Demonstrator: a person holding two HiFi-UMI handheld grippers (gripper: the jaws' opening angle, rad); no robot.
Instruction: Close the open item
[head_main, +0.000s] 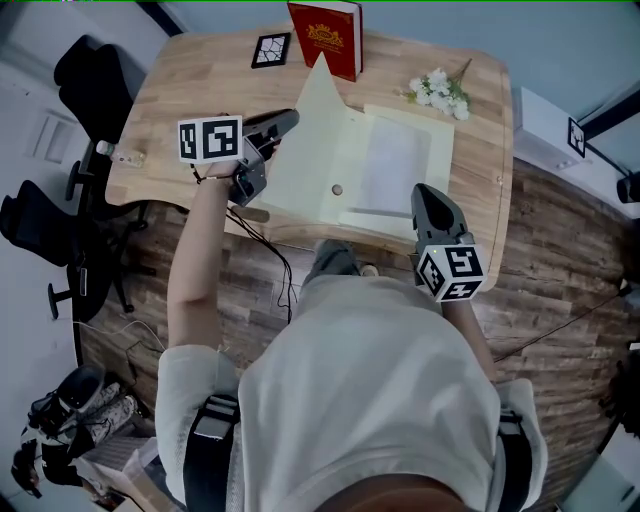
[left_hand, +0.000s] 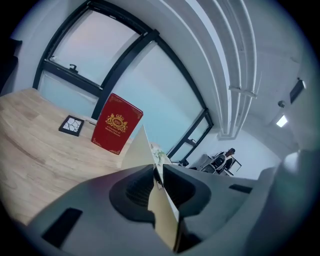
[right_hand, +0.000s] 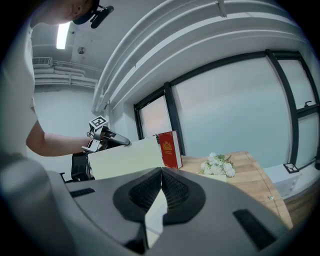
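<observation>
1. Wooden counter (head_main: 190, 95) with a cream folder (head_main: 400, 215) lying open near the front edge, right in front of the person.
2. Left cover (head_main: 310, 140) of that folder tipped up off the counter, top corner pointing at the back.
3. Left tool (left_hand: 157, 172) pinching the cover's edge, with the card running straight between the pads and out past the tips.
4. Right tool (head_main: 425, 195) pressed together with nothing poking past its tips, nose down over the flat right half near the front edge. Can't tell if actually touching.
5. Inside the folder: a paler sheet (head_main: 385, 165) lying flat on the right half, plus a small round dot (head_main: 337, 189) near the fold.
6. Red book (head_main: 328, 35) standing upright right behind the raised cover's tip. Touching or not, can't tell.
7. Small black tile with a white pattern (head_main: 270, 50) lying flat to the left of the book.
8. Bunch of white flowers (head_main: 437, 92) lying just off the folder's back right corner.
9. Off the counter: black office chair (head_main: 85, 75) on the left, a dark cable (head_main: 280, 260) hanging off the front edge, shoes (head_main: 70, 400) down on the wood floor (head_main: 560, 260).
</observation>
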